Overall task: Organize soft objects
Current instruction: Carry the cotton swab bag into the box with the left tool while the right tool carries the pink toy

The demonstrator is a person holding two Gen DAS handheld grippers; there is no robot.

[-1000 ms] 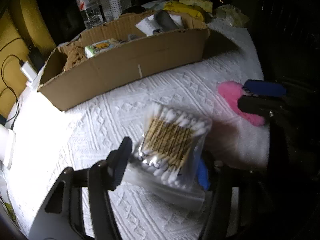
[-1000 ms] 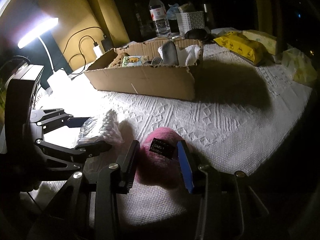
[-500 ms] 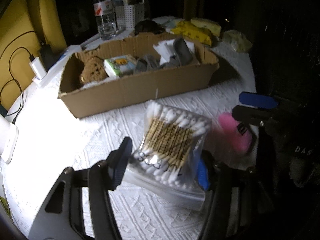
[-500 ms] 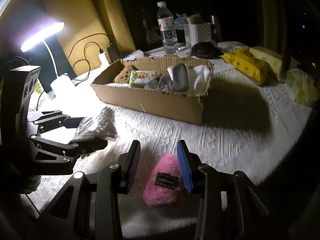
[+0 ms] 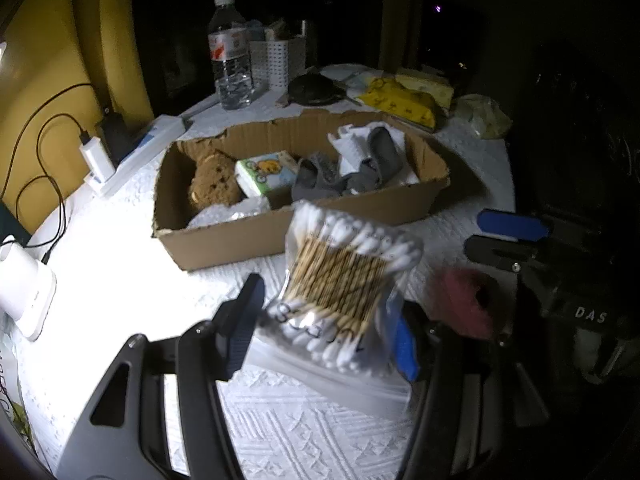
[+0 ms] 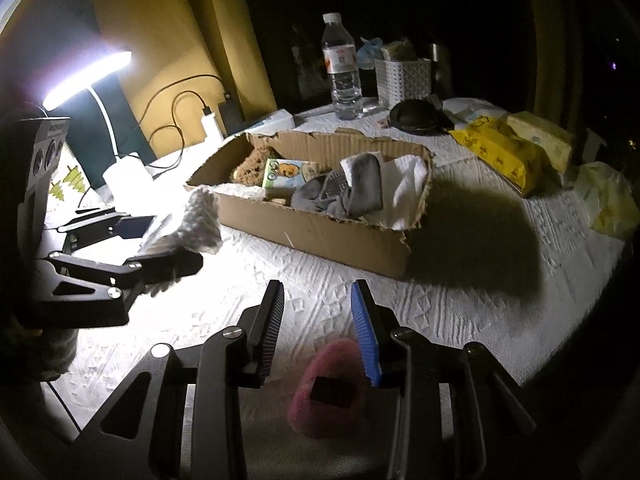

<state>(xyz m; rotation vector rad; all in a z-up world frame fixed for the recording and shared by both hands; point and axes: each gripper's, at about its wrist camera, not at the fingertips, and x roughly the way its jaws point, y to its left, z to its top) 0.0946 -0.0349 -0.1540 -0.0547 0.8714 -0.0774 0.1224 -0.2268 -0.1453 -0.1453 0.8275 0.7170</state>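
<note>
Left gripper [image 5: 324, 316] clamps swab bag [image 5: 340, 276], lifted off the worktop [image 5: 120, 248] near box [image 5: 240, 236]. Box holds plush, socks, cloths. Right gripper [image 6: 318, 328], jaws just closing, pinches pink pouf [image 6: 328, 392]. Both unboxed.

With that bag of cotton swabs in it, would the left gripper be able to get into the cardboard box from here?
Probably yes. The left gripper holds the bag of cotton swabs above the tablecloth, the open-topped cardboard box lies just ahead, and nothing stands between them.
</note>
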